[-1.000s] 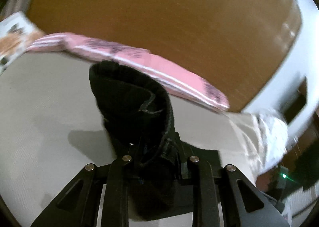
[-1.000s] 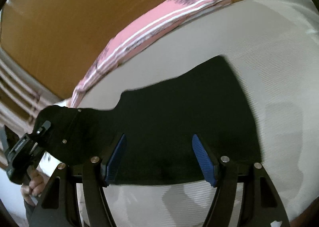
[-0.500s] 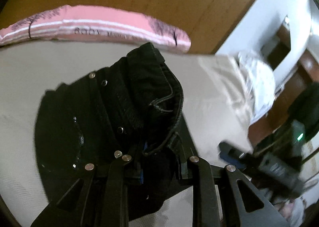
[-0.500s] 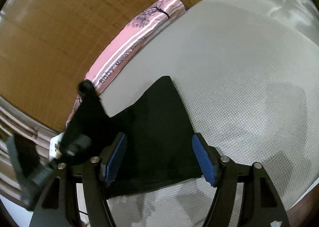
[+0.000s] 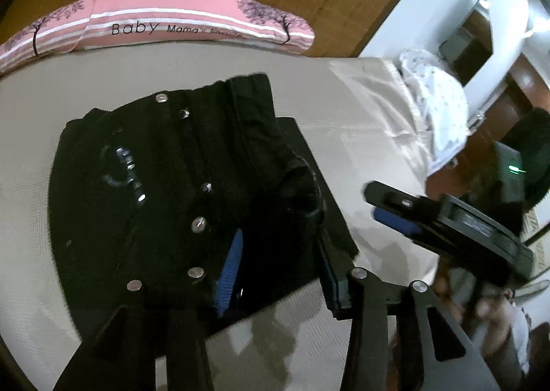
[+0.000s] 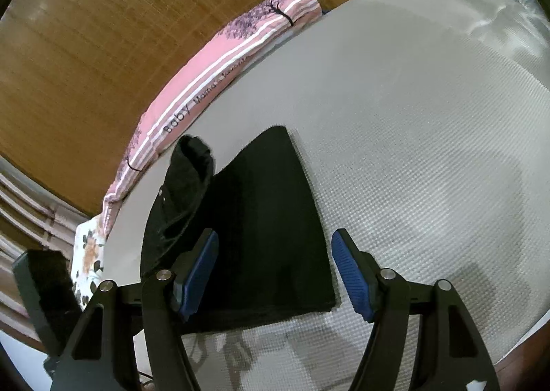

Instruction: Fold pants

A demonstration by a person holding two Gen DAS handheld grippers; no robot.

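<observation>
The black pants (image 5: 178,191) lie folded on the grey bed (image 5: 343,109), near the pink "Baby" pillow (image 5: 154,26) against the wooden headboard (image 6: 103,30). The left tool (image 5: 278,253) is opening, a raised fold of waistband between its blue pads but no longer pinched. The right tool (image 6: 275,267) hangs with its fingers apart over the pants' near edge, gripping nothing.

The pants (image 5: 178,191) are black with silver rivets. The bed cover (image 6: 429,136) is pale grey with a fine woven grid. At eleven o'clock, the pillow (image 5: 178,26) is pink, white-striped, with purple trees and black lettering. Both grippers' pads (image 6: 347,270) are blue, their frames black. The headboard (image 6: 103,30) is brown wood.
</observation>
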